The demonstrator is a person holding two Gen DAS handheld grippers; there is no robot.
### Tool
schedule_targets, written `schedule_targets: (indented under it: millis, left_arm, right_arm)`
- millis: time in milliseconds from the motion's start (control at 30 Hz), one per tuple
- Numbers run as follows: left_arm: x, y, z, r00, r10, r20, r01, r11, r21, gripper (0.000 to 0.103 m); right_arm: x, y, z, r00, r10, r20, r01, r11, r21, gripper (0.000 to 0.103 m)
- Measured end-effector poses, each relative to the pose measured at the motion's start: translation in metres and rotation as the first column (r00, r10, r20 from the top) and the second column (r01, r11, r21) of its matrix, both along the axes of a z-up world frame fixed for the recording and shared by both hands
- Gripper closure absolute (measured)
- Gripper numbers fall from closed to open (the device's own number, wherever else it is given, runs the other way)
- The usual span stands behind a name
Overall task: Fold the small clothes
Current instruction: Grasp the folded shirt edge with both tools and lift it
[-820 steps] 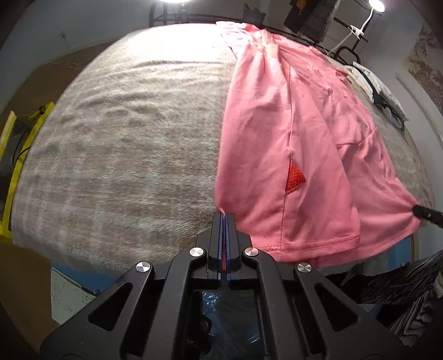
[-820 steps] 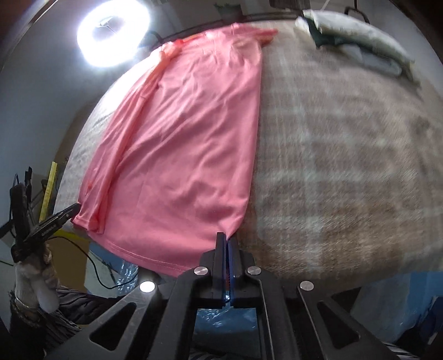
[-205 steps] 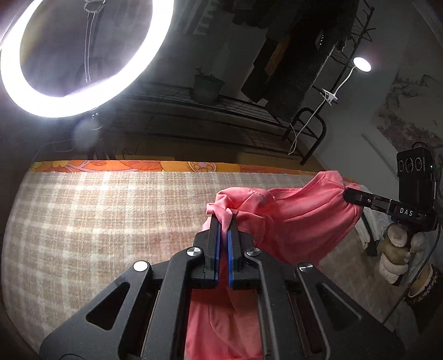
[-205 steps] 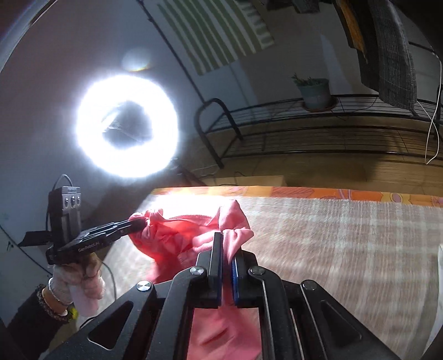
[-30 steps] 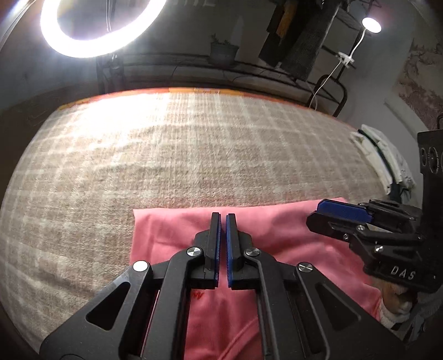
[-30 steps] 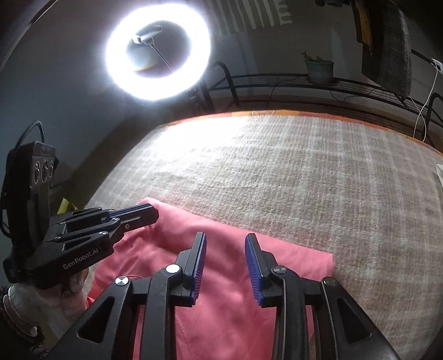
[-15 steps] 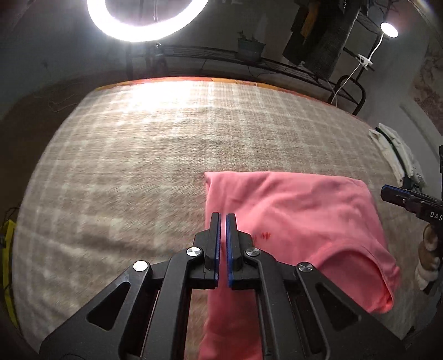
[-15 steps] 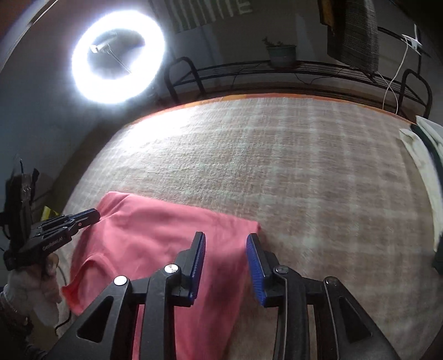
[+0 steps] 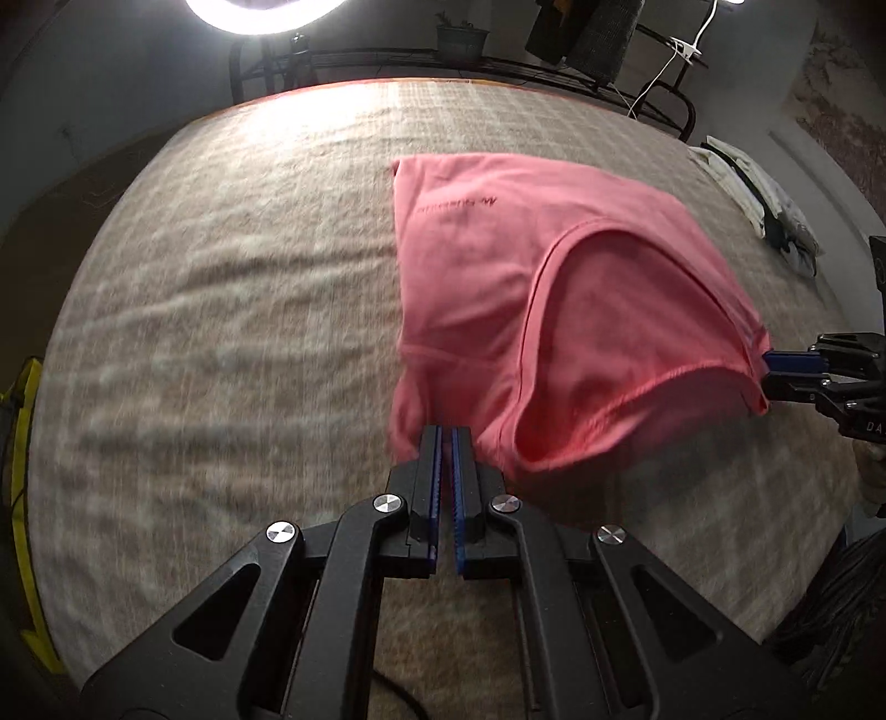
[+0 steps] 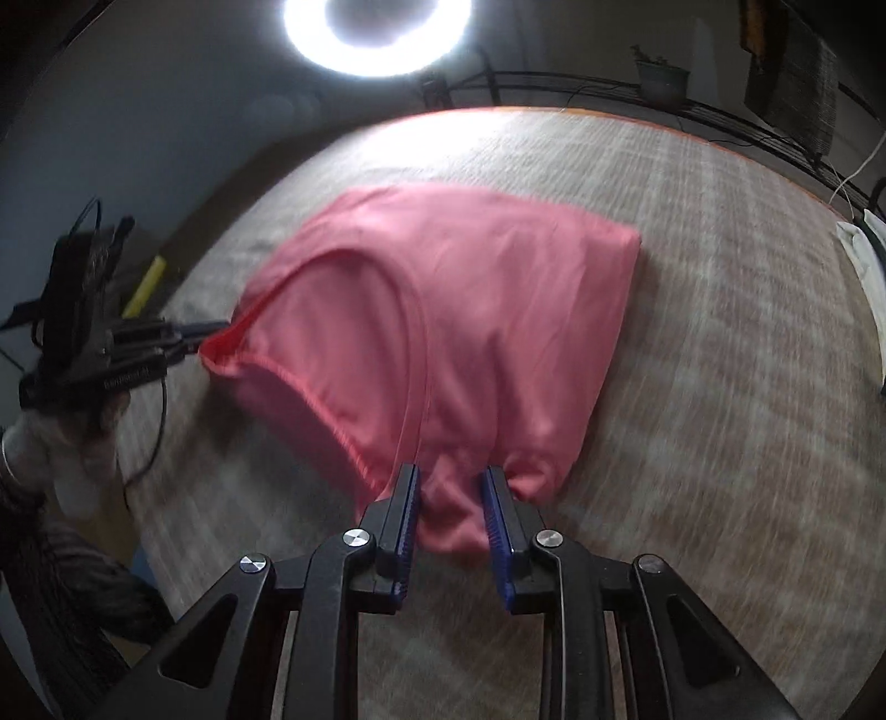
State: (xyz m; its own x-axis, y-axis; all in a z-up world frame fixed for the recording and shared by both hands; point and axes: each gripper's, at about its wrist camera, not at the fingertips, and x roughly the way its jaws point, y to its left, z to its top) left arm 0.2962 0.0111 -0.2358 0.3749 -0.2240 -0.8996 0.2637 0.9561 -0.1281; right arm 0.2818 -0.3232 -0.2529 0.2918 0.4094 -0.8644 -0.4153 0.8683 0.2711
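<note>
A folded pink shirt (image 9: 498, 266) lies on the plaid bed cover (image 9: 221, 310), its near end lifted. My left gripper (image 9: 446, 437) is shut on the shirt's near left corner. In the right wrist view the same shirt (image 10: 470, 310) runs away from me. My right gripper (image 10: 449, 479) has its jaws apart with the shirt's near right corner bunched between them, not pinched. The right gripper also shows in the left wrist view (image 9: 786, 368) at the shirt's right corner. The left gripper shows in the right wrist view (image 10: 199, 332) at the shirt's left corner.
A ring light (image 10: 376, 33) shines beyond the far edge of the bed. A metal rack (image 9: 454, 55) with a potted plant stands behind it. Pale folded clothes (image 9: 758, 199) lie at the bed's right edge. A yellow object (image 9: 22, 443) sits off the left edge.
Both grippers have pulled back toward the near edge, drawing the shirt's near end up and toward me. The shirt now reaches between the right jaws, which stay apart. The left gripper stays shut on it.
</note>
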Motion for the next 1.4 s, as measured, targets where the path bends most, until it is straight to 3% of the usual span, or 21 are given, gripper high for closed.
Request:
schedule_targets:
  millis: [133,200,300,333,433,567,733,1100,1167,1333,1400]
  left_arm:
    - [-0.016,0.016,0.005,1.000,0.016,-0.005,-0.016,1.000,-0.007,0.078]
    - [-0.019,0.028,0.016,0.998,0.055,0.009,-0.054,0.996,-0.074,0.074]
    - [-0.014,0.045,0.030,0.989,0.145,0.018,-0.139,0.971,-0.192,0.056]
    - [-0.011,0.050,0.033,0.985,0.171,0.014,-0.164,0.960,-0.226,0.054]
    - [0.007,0.058,0.031,0.973,0.226,-0.040,-0.226,0.910,-0.346,0.054]
    - [0.034,0.062,0.012,0.954,0.261,-0.147,-0.300,0.853,-0.427,0.054]
    - [0.053,0.056,-0.003,0.943,0.264,-0.200,-0.326,0.847,-0.420,0.054]
    - [0.075,0.047,-0.023,0.921,0.265,-0.285,-0.376,0.791,-0.482,0.054]
    - [0.078,0.041,-0.023,0.921,0.269,-0.282,-0.378,0.794,-0.476,0.054]
    - [0.082,0.021,-0.018,0.936,0.259,-0.240,-0.336,0.862,-0.380,0.090]
    - [0.081,0.011,-0.013,0.947,0.251,-0.200,-0.307,0.891,-0.333,0.094]
  right_arm:
    - [-0.017,-0.004,0.006,0.998,0.054,-0.024,-0.053,0.998,0.027,0.078]
    - [-0.025,-0.014,0.014,0.997,0.070,-0.015,-0.069,0.996,0.055,0.074]
    - [-0.024,-0.037,0.026,1.000,0.003,0.012,-0.005,0.990,0.142,0.050]
    - [-0.018,-0.044,0.029,0.999,-0.038,0.015,0.035,0.984,0.175,0.042]
    - [0.004,-0.073,0.023,0.982,-0.185,-0.045,0.190,0.933,0.306,0.042]
    - [0.024,-0.095,0.008,0.948,-0.299,-0.111,0.318,0.857,0.405,0.045]
    - [0.045,-0.095,-0.014,0.934,-0.315,-0.167,0.356,0.845,0.399,0.051]
    - [0.078,-0.066,-0.044,0.903,-0.334,-0.271,0.426,0.779,0.459,0.061]
    - [0.080,-0.062,-0.044,0.899,-0.342,-0.274,0.435,0.771,0.466,0.061]
    - [0.088,-0.039,-0.044,0.895,-0.353,-0.272,0.442,0.783,0.438,0.076]
    - [0.095,-0.029,-0.041,0.897,-0.353,-0.267,0.437,0.800,0.411,0.083]
